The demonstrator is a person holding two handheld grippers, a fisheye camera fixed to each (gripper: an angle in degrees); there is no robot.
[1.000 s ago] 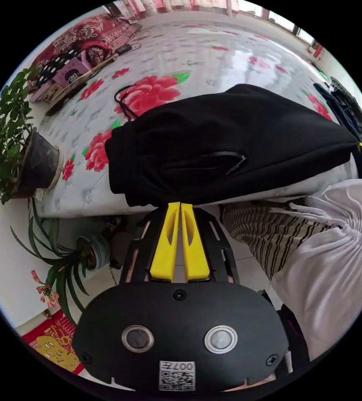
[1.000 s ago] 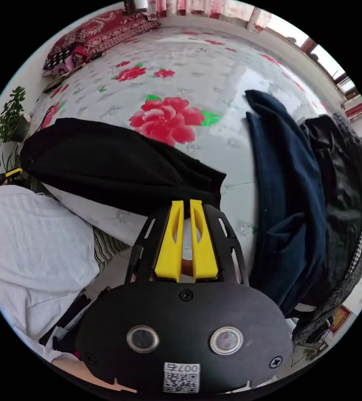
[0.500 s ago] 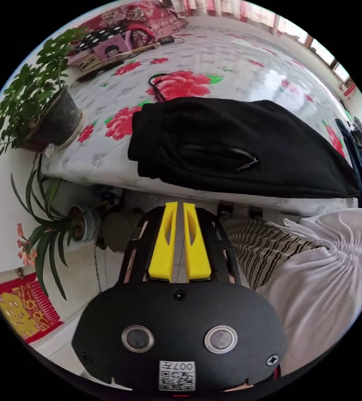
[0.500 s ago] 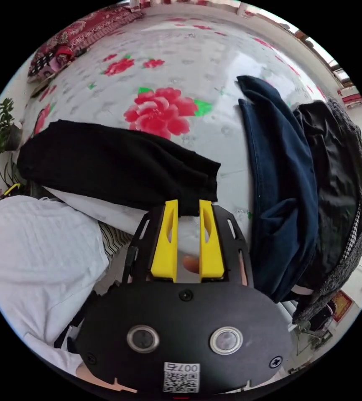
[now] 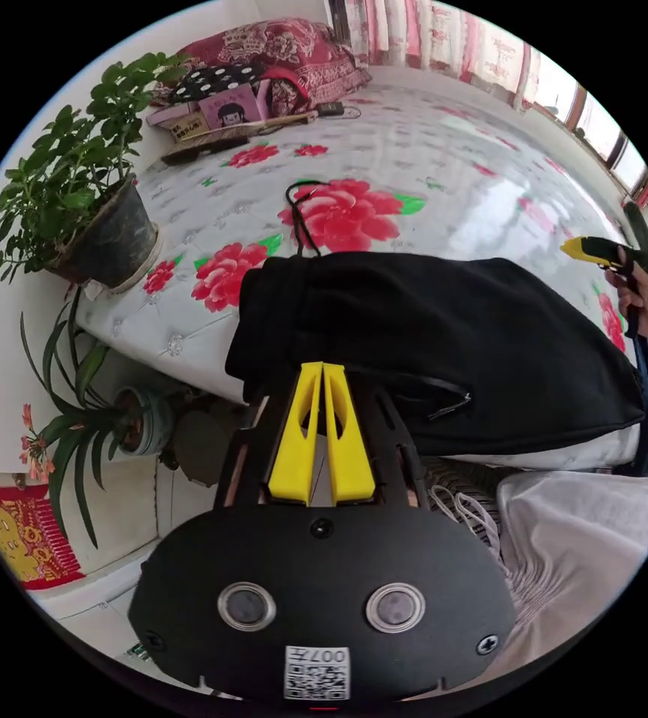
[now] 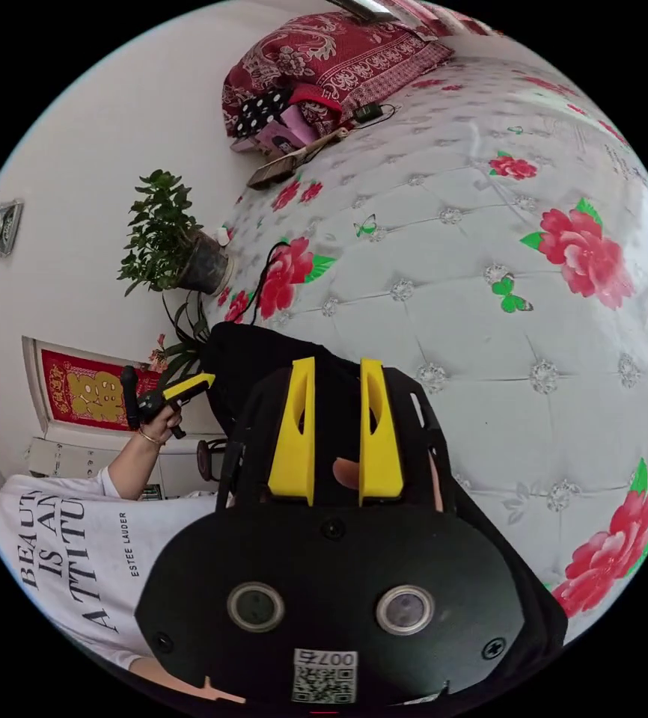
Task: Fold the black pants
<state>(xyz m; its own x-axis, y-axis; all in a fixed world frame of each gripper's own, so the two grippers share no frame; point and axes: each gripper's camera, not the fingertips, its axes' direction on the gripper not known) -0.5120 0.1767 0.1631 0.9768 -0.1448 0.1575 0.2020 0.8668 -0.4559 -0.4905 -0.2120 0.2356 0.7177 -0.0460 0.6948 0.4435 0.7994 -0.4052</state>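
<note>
Black fleece pants (image 5: 444, 351), folded lengthwise into a long strip, lie along the near edge of the white quilted bed cover with red flower print (image 5: 414, 149). Waistband end sits at 9 o'clock in the left gripper view, with a black drawstring (image 5: 298, 217) looping off toward 12.

Left gripper (image 5: 322, 370): yellow jaws pressed together, empty, tips over the waistband corner. Right gripper (image 6: 337, 366): jaws parted, nothing between them, hanging above the pants (image 6: 264, 351); it also shows at 3 o'clock in the left gripper view (image 5: 590, 250), lifted clear of the cloth.

Judgement: next fold is end to end. Reopen the left jaws, pinch both layers at the waistband, take the cuff end likewise, then carry one end over the other, edges aligned.

Room: open cover toward 12 o'clock. A potted green shrub (image 5: 77, 194) stands at the bed corner near 10; keep the swing off it. The strip's near edge overhangs the mattress slightly, so it may slide.
</note>
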